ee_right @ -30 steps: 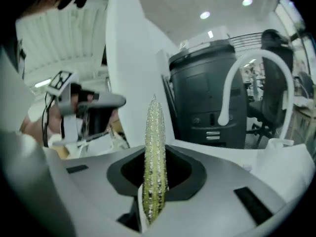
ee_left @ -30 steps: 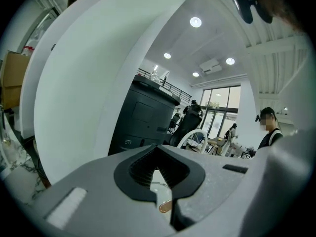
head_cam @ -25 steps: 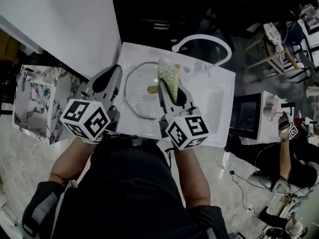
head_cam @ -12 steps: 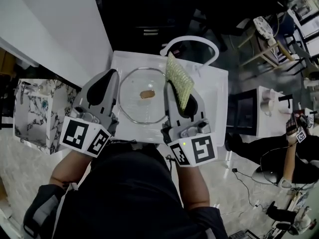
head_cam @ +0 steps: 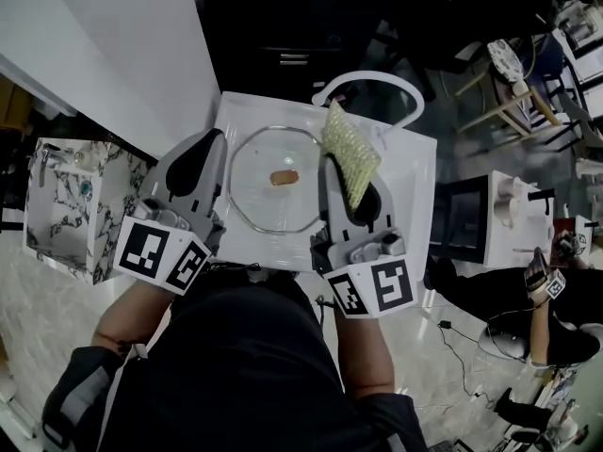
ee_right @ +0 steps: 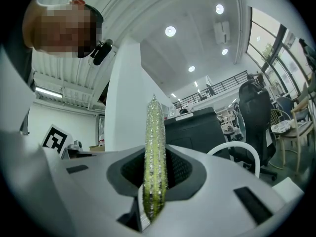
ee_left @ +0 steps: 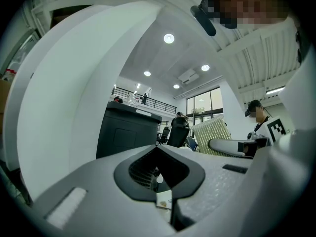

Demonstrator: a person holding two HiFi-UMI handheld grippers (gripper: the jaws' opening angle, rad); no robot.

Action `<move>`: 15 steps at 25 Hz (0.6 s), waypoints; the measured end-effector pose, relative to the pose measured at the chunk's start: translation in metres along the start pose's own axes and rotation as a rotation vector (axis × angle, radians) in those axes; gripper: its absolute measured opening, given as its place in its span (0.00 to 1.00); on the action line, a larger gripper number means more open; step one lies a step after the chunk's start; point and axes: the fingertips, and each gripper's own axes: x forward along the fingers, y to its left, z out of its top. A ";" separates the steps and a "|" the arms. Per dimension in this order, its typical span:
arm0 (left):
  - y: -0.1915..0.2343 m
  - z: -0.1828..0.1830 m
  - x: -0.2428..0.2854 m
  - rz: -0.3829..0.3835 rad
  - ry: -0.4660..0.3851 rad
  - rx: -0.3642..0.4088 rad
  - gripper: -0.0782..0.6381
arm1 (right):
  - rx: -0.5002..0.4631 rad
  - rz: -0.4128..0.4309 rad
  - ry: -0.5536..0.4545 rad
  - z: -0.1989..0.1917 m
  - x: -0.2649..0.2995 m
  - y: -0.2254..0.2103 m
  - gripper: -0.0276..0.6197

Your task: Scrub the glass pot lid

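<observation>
The glass pot lid (head_cam: 256, 201) lies flat on the white sink top (head_cam: 415, 205), its brown knob (head_cam: 283, 177) at the centre. My right gripper (head_cam: 345, 169) is shut on a yellow-green scrubbing sponge (head_cam: 350, 153) that stands on edge over the lid's right rim. In the right gripper view the sponge (ee_right: 155, 142) rises upright from between the jaws of the right gripper (ee_right: 153, 186), which point up toward the ceiling. My left gripper (head_cam: 207, 144) hovers beside the lid's left rim. In the left gripper view the left gripper (ee_left: 163, 184) has its jaws together with nothing held.
A white arched faucet (head_cam: 367, 81) stands behind the lid. A white panel (head_cam: 113, 55) runs along the left, with a marbled box (head_cam: 66, 205) below it. To the right are a white appliance (head_cam: 509, 210) and a seated person (head_cam: 542, 290).
The right gripper has carried the sponge from over the lid's middle, beside the knob, out to the lid's right rim. The left gripper stays beside the left rim.
</observation>
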 end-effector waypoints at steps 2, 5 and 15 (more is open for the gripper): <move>0.001 -0.001 -0.001 0.001 0.002 -0.002 0.11 | 0.000 0.002 -0.002 0.001 0.000 0.001 0.14; 0.002 -0.003 0.000 0.001 0.005 -0.003 0.11 | 0.012 0.002 -0.003 0.001 0.000 0.001 0.14; 0.005 -0.005 0.004 -0.002 0.016 -0.008 0.11 | 0.033 0.007 -0.009 0.002 0.003 0.001 0.14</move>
